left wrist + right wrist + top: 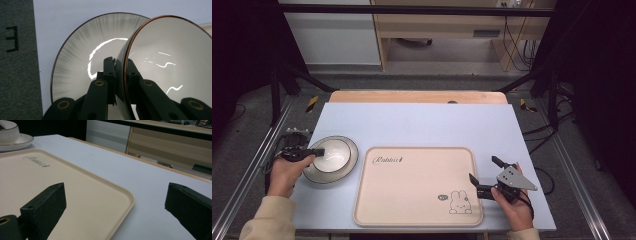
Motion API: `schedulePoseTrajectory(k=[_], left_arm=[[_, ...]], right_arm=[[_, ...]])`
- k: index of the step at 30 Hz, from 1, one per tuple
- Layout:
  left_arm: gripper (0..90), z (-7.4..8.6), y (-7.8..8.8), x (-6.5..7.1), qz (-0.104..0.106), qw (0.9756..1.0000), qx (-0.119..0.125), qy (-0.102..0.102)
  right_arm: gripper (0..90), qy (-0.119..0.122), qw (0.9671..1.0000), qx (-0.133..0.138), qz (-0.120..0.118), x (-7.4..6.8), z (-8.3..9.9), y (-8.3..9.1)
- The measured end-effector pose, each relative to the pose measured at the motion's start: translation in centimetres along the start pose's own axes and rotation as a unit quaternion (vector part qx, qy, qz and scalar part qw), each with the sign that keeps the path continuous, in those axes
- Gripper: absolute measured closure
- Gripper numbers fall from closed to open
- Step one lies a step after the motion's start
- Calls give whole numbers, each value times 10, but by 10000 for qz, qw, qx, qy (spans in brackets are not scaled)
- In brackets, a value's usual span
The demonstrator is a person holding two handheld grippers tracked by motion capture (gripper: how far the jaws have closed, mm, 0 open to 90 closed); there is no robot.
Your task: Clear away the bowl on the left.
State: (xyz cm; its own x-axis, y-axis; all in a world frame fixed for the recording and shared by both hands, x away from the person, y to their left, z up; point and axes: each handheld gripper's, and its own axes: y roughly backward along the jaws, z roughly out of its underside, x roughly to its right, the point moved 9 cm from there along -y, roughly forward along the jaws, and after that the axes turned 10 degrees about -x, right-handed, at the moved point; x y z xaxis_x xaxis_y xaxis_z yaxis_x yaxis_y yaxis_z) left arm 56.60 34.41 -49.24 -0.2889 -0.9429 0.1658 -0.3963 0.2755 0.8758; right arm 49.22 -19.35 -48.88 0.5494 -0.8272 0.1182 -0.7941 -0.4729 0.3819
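A white bowl (333, 151) with a brown rim stands on a white ribbed plate (319, 176) at the table's left. My left gripper (317, 151) comes in from the left and is shut on the bowl's near wall. In the left gripper view, one jaw sits inside the bowl (172, 57) and the other outside it, above the plate (82, 50). My right gripper (483, 168) rests open at the right edge of the beige tray (412, 190). Nothing lies between its jaws, and its right gripper view looks across the tray (75, 187) towards the bowl (8, 131).
The tray has a rabbit print (460, 202) at its near right corner and lies empty in the middle of the pale blue table top (422, 125). Metal frame rails (247, 175) run along both sides of the table. A wooden shelf unit (437, 25) stands beyond the far edge.
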Motion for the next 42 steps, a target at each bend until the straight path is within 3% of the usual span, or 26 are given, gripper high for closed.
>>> schedulePoseTrajectory(k=[4,11,17,26,42], left_arm=[[826,0,3,1,-60,10000,46,-24],[826,-3,10,5,11,9999,136,-81],[826,-11,16,24,295,9990,279,-177],[826,-20,20,49,505,9973,369,-375],[825,-28,21,77,678,9949,410,-629]], right_arm=[[37,-8,10000,13,3,1,0,0],[37,1,10000,20,12,1,-1,0],[37,-9,10000,24,20,1,-1,0],[37,8,10000,32,17,1,-1,1],[36,3,10000,36,19,1,-1,0]])
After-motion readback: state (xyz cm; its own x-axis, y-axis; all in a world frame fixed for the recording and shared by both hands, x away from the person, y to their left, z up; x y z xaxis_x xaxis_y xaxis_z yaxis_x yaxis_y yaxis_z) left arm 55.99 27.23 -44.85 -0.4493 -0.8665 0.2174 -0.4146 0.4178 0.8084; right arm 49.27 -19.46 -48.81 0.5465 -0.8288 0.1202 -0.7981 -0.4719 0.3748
